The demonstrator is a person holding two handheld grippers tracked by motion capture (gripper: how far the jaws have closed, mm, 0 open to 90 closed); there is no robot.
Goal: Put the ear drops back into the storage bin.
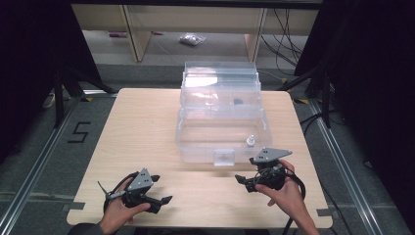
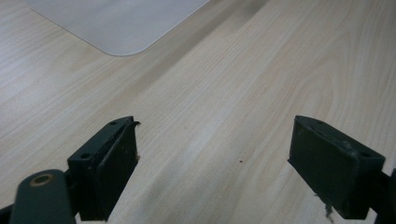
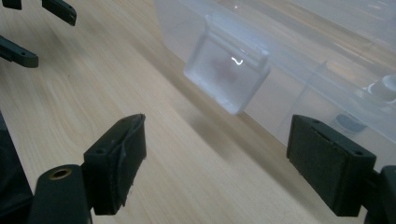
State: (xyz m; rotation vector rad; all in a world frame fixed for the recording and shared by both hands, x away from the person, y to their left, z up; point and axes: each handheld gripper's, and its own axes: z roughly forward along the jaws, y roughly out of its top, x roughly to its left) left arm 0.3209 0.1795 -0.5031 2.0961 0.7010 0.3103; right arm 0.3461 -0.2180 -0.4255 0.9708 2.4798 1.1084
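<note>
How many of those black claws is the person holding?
2. The left claw is in the hand at the table's near left edge; the right claw is at the near right, just in front of the clear plastic box. Both are open.

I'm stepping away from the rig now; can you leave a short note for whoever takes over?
Left gripper: open, holds nothing, low over the table at its near left.
Right gripper: open, holds nothing, near right, just in front of the box.
Clear box: mid-table toward the far edge, lid up. Its latch hangs at the front wall, ahead of the right gripper. A small white-capped item sits inside at the front right, a dark one farther back.
Done: nothing I can tell beyond the lid being open.
Left: probably work on the box or its contents; neither gripper touches it yet.
</note>
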